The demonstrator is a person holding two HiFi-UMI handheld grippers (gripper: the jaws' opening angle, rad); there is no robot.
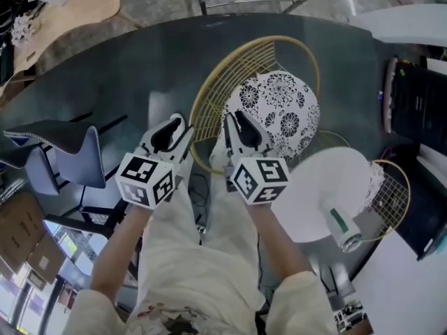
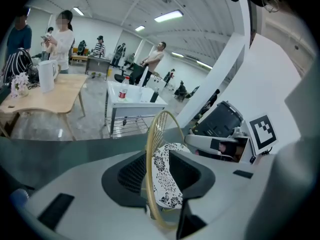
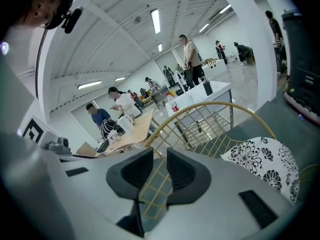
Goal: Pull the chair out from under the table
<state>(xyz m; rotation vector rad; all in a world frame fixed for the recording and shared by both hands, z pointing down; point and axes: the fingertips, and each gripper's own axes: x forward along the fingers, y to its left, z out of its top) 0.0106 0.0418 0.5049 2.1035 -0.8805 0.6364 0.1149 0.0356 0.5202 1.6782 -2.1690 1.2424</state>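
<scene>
two grippers at chair (image 1: 269, 107) wire back: left gripper (image 1: 178, 128) spread, rim (image 2: 148, 179) between jaws; right gripper (image 1: 236, 123) apart, mesh (image 3: 152, 186) in gap. chair tucked under table (image 1: 119, 75), seat pointing away from person.

Ceiling strip lights (image 2: 169, 16) brighten the hall evenly; fisheye bending and dark corners ring both gripper views; the head view is dimmer but sharp.
</scene>
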